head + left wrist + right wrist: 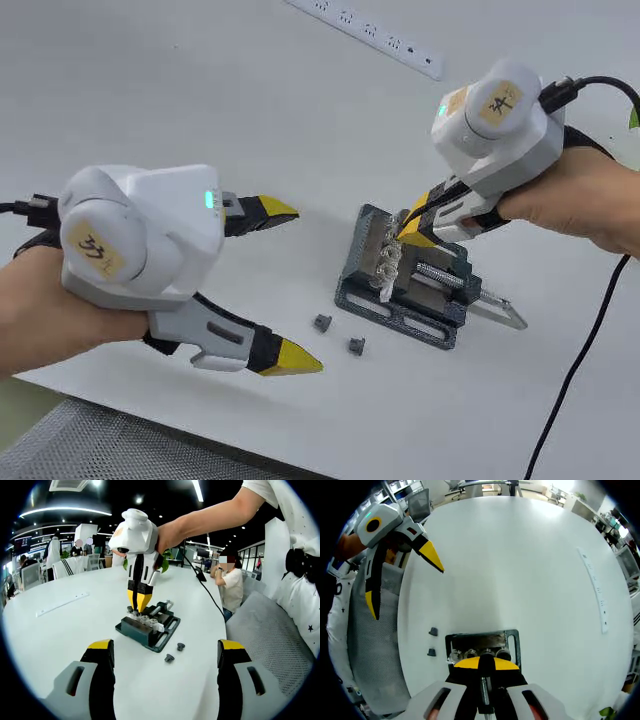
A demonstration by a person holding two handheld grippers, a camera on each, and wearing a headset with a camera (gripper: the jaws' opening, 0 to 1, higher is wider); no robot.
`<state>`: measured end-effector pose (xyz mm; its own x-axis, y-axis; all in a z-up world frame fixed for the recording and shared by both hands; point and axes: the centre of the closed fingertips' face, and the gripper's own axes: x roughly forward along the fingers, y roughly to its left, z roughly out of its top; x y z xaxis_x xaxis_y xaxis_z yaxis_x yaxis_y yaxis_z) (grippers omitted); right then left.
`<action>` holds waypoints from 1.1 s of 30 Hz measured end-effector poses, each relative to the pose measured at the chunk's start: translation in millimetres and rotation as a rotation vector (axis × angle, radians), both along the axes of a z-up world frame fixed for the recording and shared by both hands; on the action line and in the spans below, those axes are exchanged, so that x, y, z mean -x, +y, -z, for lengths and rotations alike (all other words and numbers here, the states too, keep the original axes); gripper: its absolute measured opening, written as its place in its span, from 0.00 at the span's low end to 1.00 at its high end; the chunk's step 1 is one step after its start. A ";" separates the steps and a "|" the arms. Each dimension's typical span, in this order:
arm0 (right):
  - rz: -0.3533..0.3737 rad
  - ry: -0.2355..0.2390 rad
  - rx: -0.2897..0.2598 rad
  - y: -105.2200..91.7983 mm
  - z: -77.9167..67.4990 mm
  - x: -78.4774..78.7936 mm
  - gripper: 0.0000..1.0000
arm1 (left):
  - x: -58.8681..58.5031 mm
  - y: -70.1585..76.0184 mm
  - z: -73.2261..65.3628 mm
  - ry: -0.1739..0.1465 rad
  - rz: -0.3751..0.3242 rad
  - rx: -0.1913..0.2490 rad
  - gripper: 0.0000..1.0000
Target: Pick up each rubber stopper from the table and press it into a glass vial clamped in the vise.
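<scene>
A white tabletop [200,100] in an open-plan office [60,535] is pictured, with a white power strip [365,30] at its far side. A dark grey metal vise [445,300] is set with its screw handle pointing right, and a row of clear glass vials [387,268] is clamped upright in it. Two small grey rubber stoppers [322,322] are seen just beside it. The right gripper [408,230] is held with tips pressed together over the vials. The left gripper [300,288] is spread wide, empty.

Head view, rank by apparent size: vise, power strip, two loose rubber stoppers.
1. vise
2. power strip, thinner, but farther off and cut by the frame edge, so unsure
3. rubber stoppers, both alike, not ranked
</scene>
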<state>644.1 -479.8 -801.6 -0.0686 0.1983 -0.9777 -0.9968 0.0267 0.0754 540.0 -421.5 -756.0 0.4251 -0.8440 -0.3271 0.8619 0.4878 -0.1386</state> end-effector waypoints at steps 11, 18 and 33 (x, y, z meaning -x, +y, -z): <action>0.000 -0.016 0.016 -0.2 -0.1 0.8 0.02 | -0.6 -4.8 -0.5 0.001 0.010 0.005 0.83; -0.002 -0.033 0.024 -0.5 1.3 -1.6 0.02 | -1.6 -6.4 -2.4 -0.001 0.009 0.008 0.83; -0.003 -0.056 0.037 0.0 2.5 -1.2 0.01 | -0.2 -8.2 -6.2 -0.004 0.008 0.007 0.82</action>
